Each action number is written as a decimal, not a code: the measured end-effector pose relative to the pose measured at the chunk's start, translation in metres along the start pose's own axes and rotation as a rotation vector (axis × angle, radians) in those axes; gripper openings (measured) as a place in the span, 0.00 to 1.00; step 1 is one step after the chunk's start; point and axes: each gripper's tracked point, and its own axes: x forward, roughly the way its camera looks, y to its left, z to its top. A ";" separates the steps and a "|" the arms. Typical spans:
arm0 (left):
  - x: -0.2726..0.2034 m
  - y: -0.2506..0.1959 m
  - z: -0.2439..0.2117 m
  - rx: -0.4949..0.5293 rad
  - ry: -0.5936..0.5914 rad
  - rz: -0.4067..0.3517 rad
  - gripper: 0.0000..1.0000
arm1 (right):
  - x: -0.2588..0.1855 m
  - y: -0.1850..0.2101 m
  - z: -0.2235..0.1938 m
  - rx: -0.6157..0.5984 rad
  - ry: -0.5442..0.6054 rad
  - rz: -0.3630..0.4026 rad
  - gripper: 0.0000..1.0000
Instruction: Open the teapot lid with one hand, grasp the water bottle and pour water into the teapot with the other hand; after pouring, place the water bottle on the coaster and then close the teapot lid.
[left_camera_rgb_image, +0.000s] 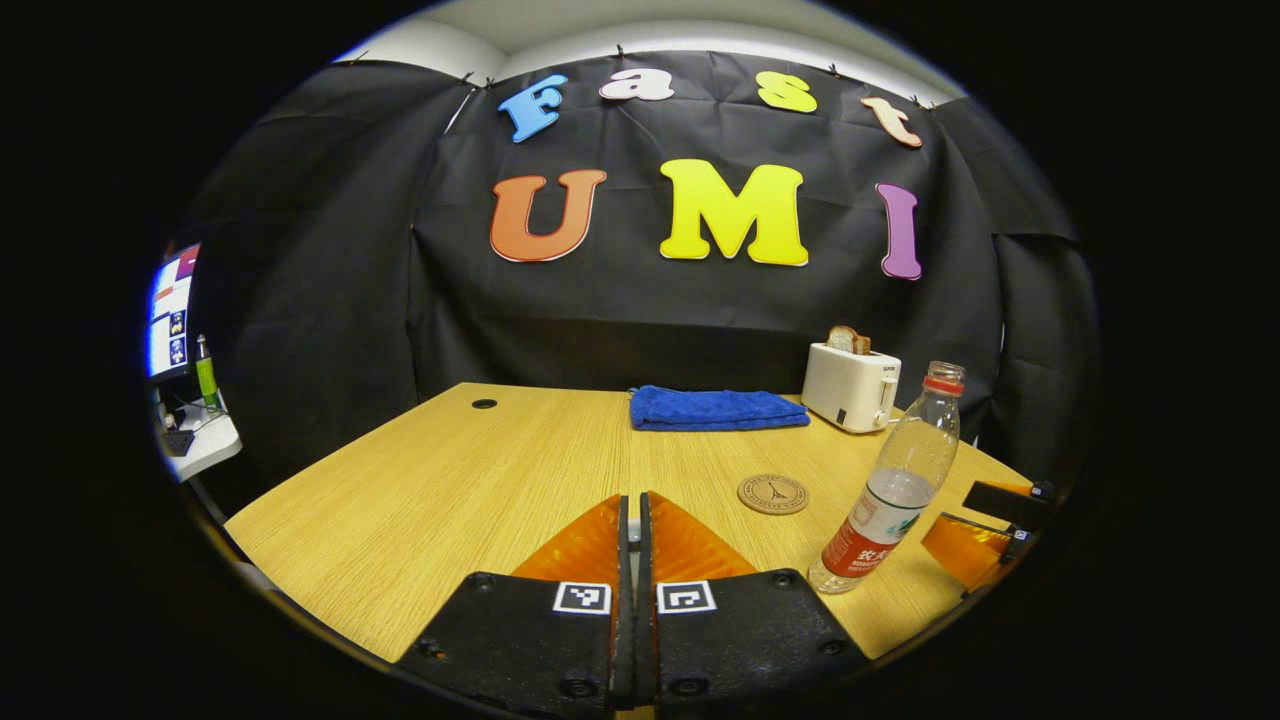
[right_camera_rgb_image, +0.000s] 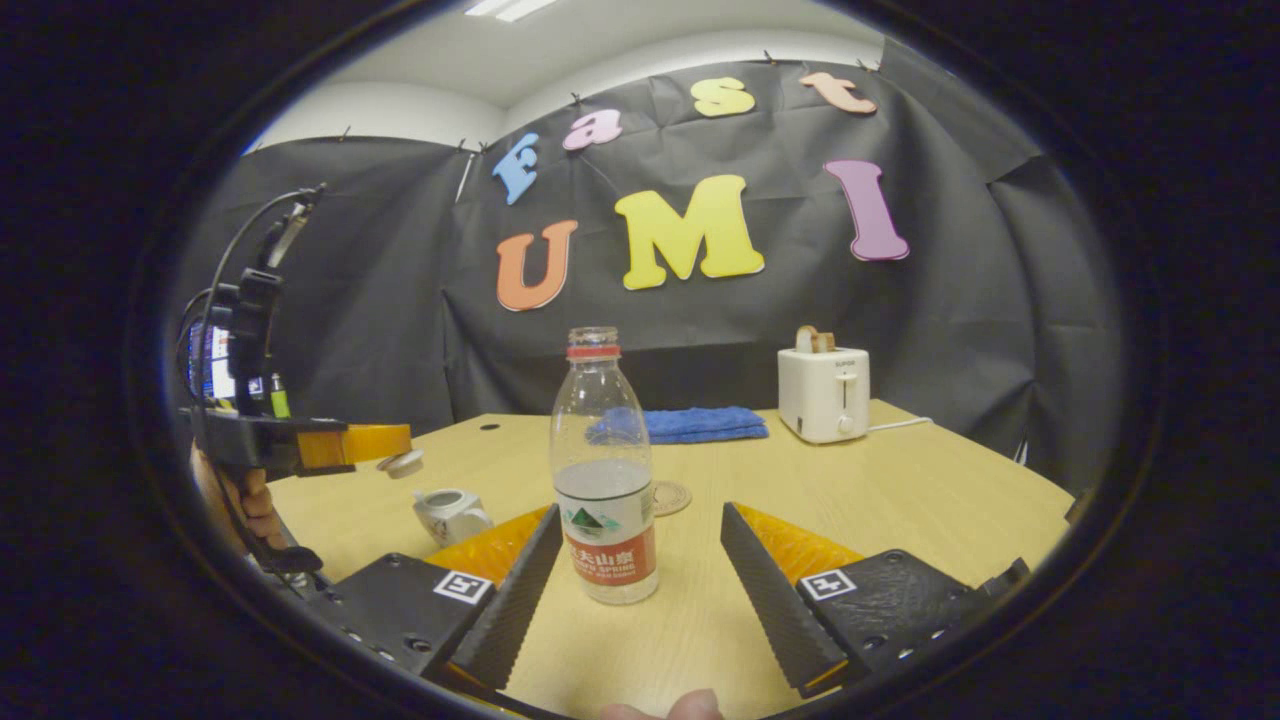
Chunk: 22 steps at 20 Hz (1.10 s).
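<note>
A: Right gripper (right_camera_rgb_image: 635, 560), pose?
B: Low over the table (right_camera_rgb_image: 900, 490), level, fingers spread wide. The water bottle (right_camera_rgb_image: 603, 470) stands upright between them, nearer the left finger; neither finger touches it. In the left gripper view the same gripper (left_camera_rgb_image: 985, 520) sits just right of the bottle.

A: Left gripper (left_camera_rgb_image: 632, 530)?
B: In its own view the fingers are pressed together with only a thin slit between them, held above the table (left_camera_rgb_image: 420, 500). From the right gripper view it (right_camera_rgb_image: 385, 445) hangs raised at the left, a hand (right_camera_rgb_image: 240, 505) under it, with the teapot lid (right_camera_rgb_image: 404, 463) at its tips. Whether both tips clamp the lid I cannot tell.

A: Task objects?
B: Bottle clear, uncapped, red neck ring, about a third full, red and white label. Teapot (right_camera_rgb_image: 452, 514) small, white, lid off, on the table below the lid, left of the bottle. Coaster (left_camera_rgb_image: 773, 493) round, flat on the table behind the bottle.

A: Background?
B: Folded blue towel (left_camera_rgb_image: 715, 408) and white toaster (left_camera_rgb_image: 851, 386) holding a slice, at the far edge.
</note>
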 end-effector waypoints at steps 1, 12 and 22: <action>-0.002 0.002 -0.001 -0.008 -0.001 -0.003 0.03 | 0.006 0.005 0.001 0.013 0.005 0.010 0.96; -0.014 0.025 -0.006 -0.007 0.000 -0.015 0.03 | 0.044 0.023 0.008 0.008 0.018 -0.023 0.89; -0.019 0.047 -0.006 -0.025 -0.004 -0.017 0.03 | 0.064 0.036 0.034 -0.472 0.054 -0.038 0.70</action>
